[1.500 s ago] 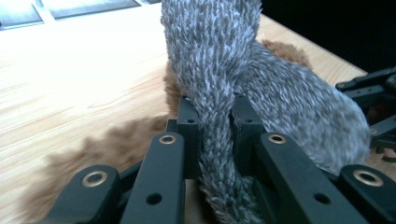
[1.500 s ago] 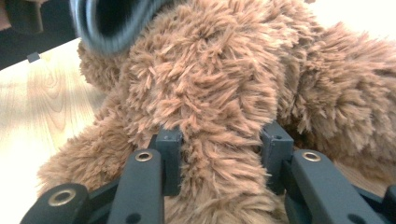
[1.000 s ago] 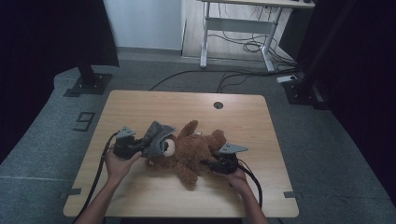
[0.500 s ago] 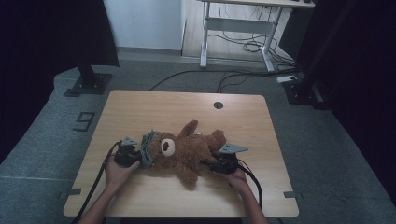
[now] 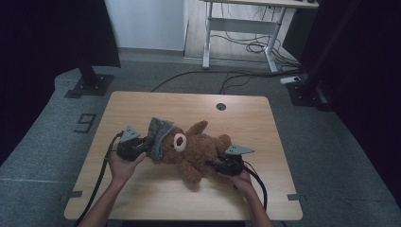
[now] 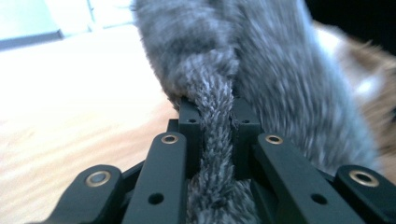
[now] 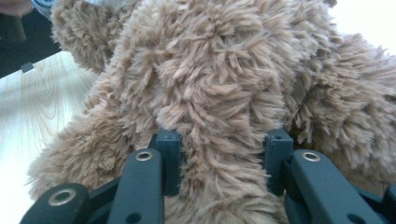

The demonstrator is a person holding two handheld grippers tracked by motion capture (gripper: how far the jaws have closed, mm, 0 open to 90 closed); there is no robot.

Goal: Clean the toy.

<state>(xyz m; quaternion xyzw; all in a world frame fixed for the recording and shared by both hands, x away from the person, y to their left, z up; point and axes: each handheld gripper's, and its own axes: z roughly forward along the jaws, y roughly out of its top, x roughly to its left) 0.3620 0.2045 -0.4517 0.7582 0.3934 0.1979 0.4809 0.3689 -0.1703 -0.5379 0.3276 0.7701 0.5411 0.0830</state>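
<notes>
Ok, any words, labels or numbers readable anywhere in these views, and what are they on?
"9": a pale numeral marked on the grey carpeted floor, left of the light wooden table.
Nothing readable on the brown plush teddy bear or the grey fuzzy cloth hat.

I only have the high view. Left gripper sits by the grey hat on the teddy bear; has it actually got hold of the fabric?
Observer: Yes. In the left gripper view the left gripper is shut on a fold of the grey hat.
Operator: And the right one?
Observer: The right gripper has its jaws around a thick part of the teddy bear, fur bulging between them.
Operator: Which part?
Observer: Too close to tell.
</notes>
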